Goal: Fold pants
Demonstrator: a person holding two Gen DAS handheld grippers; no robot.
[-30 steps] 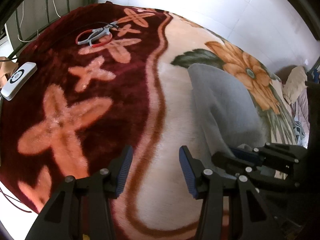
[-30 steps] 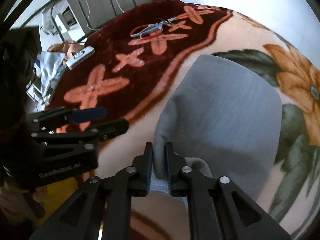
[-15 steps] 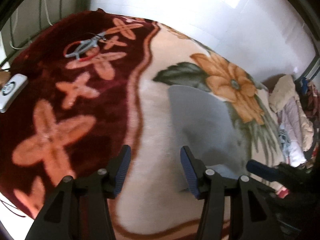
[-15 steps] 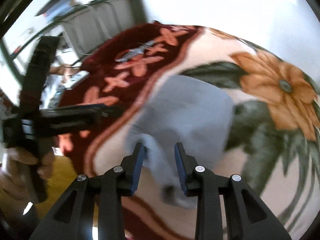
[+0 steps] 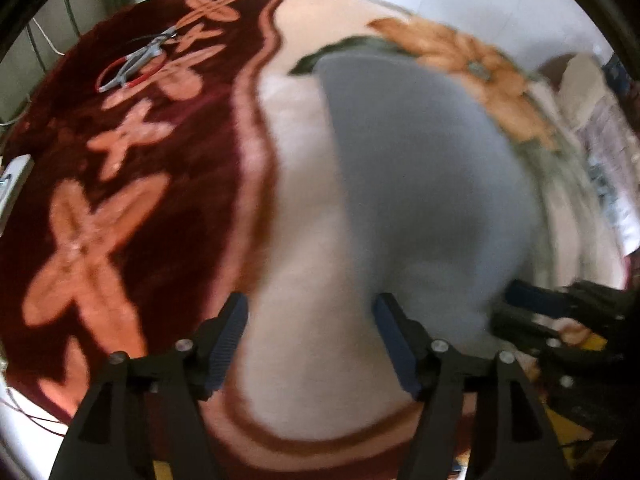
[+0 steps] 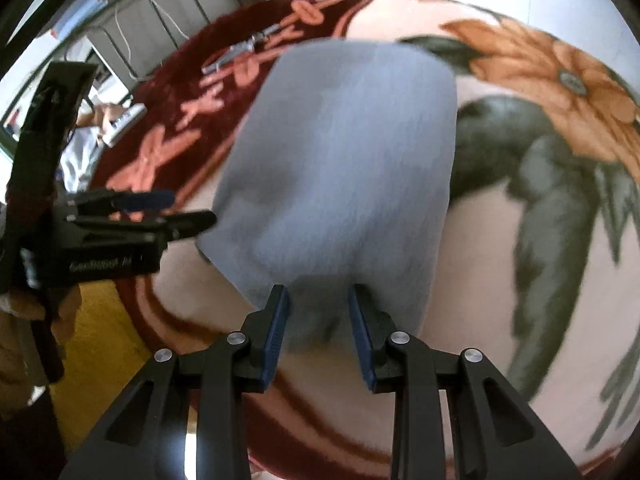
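The grey pants (image 6: 344, 160) lie folded into a compact rectangle on the floral blanket (image 6: 520, 260). They also show in the left wrist view (image 5: 420, 168), right of centre. My right gripper (image 6: 318, 320) is open, its fingers just over the near edge of the pants, holding nothing. My left gripper (image 5: 312, 328) is open and empty over the cream part of the blanket (image 5: 304, 240), just left of the pants. Each gripper shows at the edge of the other's view, the right one (image 5: 560, 320) and the left one (image 6: 132, 216).
Red-handled scissors (image 5: 136, 60) lie on the dark red part of the blanket at the far left. A white remote-like device (image 5: 12, 184) sits at the left edge. Bedding is piled at the right (image 5: 592, 128). A metal rack (image 6: 168, 12) stands behind.
My right gripper opened and let go of the pants' edge, which dropped flat onto the blanket. Both grippers have shifted closer over the folded pants. The left stayed open.
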